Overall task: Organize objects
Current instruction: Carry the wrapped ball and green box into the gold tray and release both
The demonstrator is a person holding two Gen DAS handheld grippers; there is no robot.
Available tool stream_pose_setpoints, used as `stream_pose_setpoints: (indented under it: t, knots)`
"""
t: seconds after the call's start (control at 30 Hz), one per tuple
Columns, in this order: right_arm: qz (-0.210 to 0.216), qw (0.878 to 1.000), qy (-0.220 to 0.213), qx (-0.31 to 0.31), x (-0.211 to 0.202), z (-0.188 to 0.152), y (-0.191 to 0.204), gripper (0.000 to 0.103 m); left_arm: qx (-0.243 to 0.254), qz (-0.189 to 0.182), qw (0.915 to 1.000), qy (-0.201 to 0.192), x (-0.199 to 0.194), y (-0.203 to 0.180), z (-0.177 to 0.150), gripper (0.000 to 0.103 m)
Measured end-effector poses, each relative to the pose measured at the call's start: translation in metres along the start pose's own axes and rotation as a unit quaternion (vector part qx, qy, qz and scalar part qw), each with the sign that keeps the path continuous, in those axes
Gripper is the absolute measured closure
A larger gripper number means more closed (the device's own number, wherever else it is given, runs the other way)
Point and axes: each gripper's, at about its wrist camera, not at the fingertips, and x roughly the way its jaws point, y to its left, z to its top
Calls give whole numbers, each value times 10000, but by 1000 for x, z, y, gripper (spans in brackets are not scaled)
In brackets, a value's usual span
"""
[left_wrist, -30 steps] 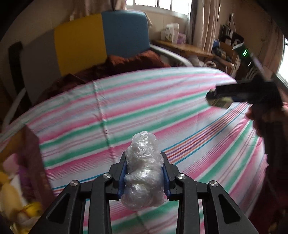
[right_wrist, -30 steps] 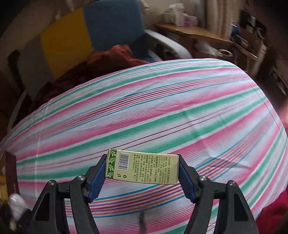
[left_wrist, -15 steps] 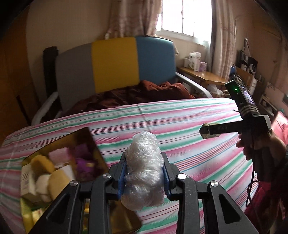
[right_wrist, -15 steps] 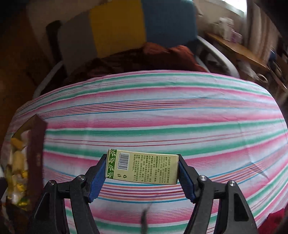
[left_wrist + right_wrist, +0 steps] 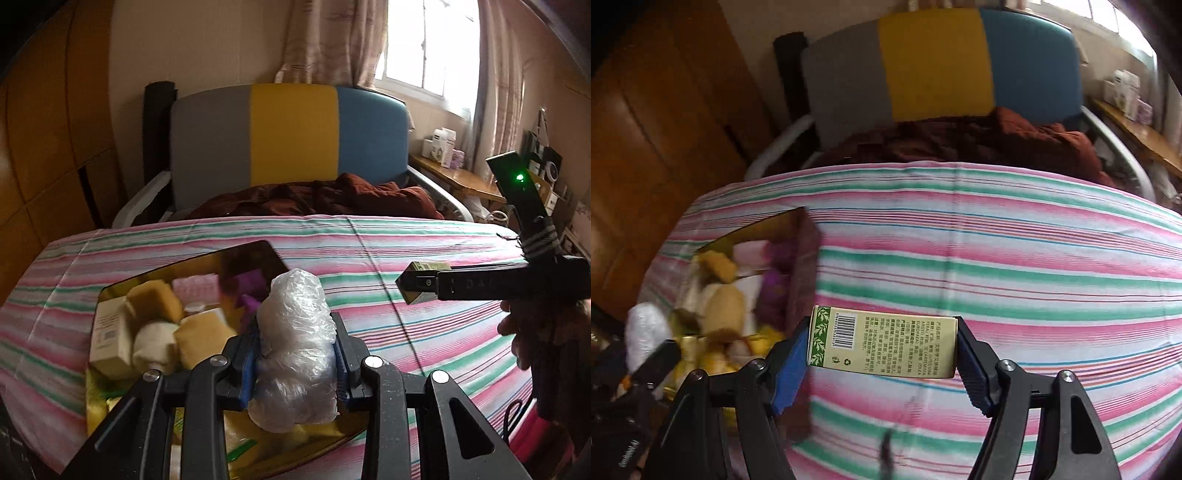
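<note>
My left gripper [image 5: 295,354] is shut on a crumpled clear plastic bundle [image 5: 295,347] and holds it over the near right part of an open gold-lined box [image 5: 110,291] filled with several small packages. My right gripper [image 5: 882,350] is shut on a pale yellow-green carton [image 5: 886,347] with a barcode, held above the striped sheet just right of the box [image 5: 801,251]. The right gripper also shows in the left wrist view [image 5: 417,286], to the right of the box. The left gripper with the bundle shows in the right wrist view [image 5: 646,339] at the lower left.
The striped sheet [image 5: 369,251] covers a bed. A dark red blanket [image 5: 314,199] lies at its far end before a grey, yellow and blue headboard [image 5: 291,136]. A wooden wardrobe [image 5: 48,147] stands left; a cluttered side table [image 5: 458,177] stands right.
Both grippers have swung left toward the box, which has come into full view. The left gripper now holds the bundle over the box. Both grips are unchanged.
</note>
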Motion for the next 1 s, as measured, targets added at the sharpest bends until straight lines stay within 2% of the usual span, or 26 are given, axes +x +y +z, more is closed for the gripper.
stream_pose_setpoints:
  t: [0.37,0.57,0.7,0.8,0.83,0.9,0.97,1.0]
  knots:
    - [648,9972,74,-373,14,0,79,30,-624,320,9974,133,-10,62,-28,69]
    - [898,9946,197,-491,27,8,110,30,-1279,426,9904,292,-9,110,-42,68]
    - [1049,9933,249,-421,38,17,122,27,-1607,310,9858,370,-1,128,-40,68]
    - [1031,9941,281,-200,47,23,122,19,-1574,301,9865,351,7,127,-33,51]
    - [1038,9941,267,-151,48,24,121,19,-1640,258,9856,319,8,127,-32,43]
    - [1049,9941,258,-121,49,24,119,17,-1614,243,9862,281,8,126,-30,38]
    - [1072,9938,273,-123,50,22,118,16,-1610,287,9860,309,9,125,-31,27]
    - [1069,9938,274,-120,49,21,118,16,-1644,277,9855,327,9,126,-32,27]
